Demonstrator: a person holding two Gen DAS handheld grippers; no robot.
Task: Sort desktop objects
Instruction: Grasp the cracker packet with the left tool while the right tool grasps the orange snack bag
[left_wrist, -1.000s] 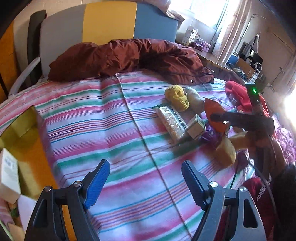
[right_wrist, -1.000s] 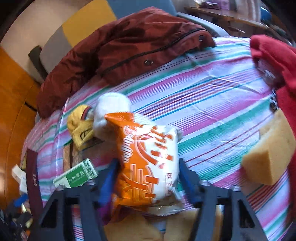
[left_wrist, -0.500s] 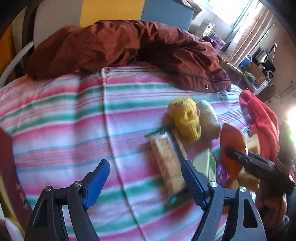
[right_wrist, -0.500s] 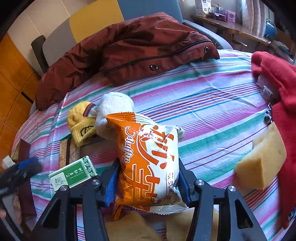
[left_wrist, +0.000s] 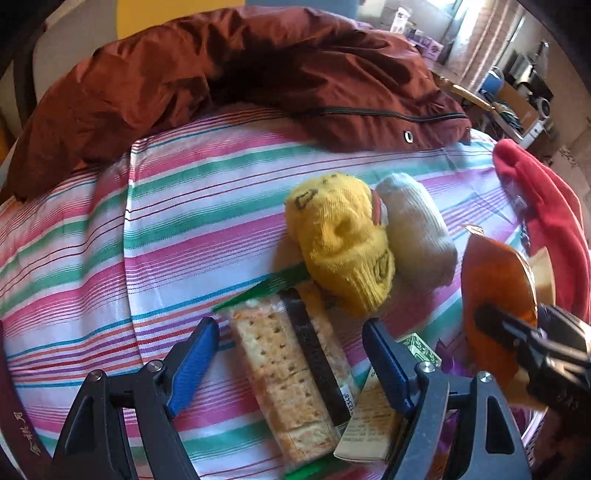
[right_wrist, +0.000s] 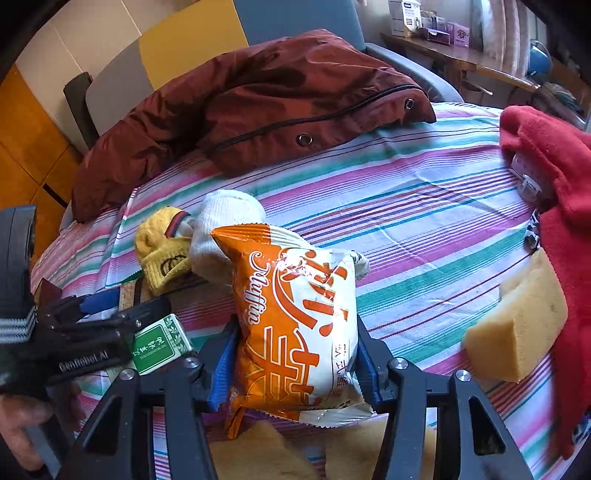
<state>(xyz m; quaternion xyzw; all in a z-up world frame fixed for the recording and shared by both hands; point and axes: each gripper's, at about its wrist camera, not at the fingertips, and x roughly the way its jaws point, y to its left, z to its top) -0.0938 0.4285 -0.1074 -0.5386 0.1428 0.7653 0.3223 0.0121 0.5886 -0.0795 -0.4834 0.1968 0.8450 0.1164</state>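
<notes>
Right gripper (right_wrist: 295, 354) clamped on orange snack bag (right_wrist: 295, 314); left gripper (left_wrist: 291, 354) spread apart, straddling cracker packet (left_wrist: 288, 373) on striped cloth (left_wrist: 184, 221).

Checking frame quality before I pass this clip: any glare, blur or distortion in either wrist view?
Left wrist view: strong fisheye bending, window blown out, cracker pack slightly soft between the open left gripper. Right wrist view: sharper, glare on the orange snack bag clamped in the right gripper; corners vignetted.

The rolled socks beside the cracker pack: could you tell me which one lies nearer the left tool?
The yellow sock; the white sock lies beyond it.
</notes>
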